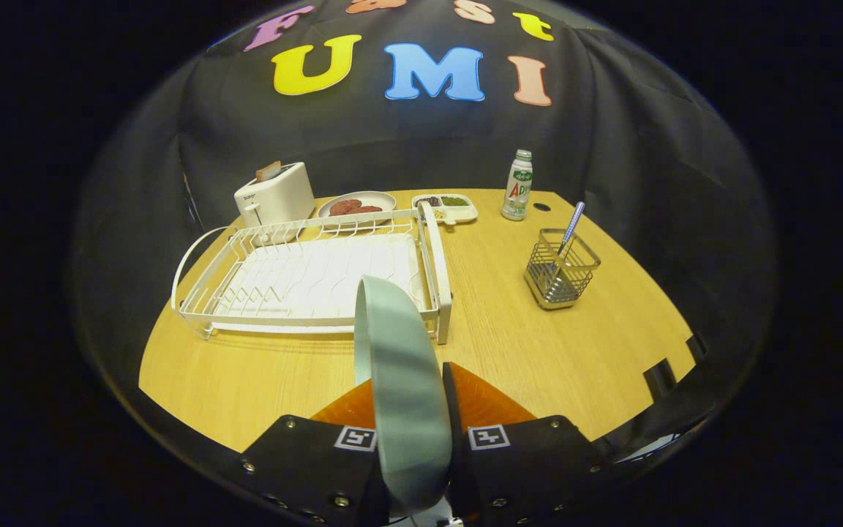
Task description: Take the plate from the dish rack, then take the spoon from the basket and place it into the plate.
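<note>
Bench (538,351) has bare wood at about 3 o'clock of the dish rack (304,282), so I'd set the plate (399,380) flat there, short of the basket (560,271) with the spoon (570,233). The hand-held gripper (410,410) is clamped on the plate's rim, holding it edge-on.

Hand-held gripper (413,399), black screwed housings, square markers

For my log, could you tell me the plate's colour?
Pale grey-green, shown in the gripper view: the plate stands on edge, gripped in the claw.
</note>
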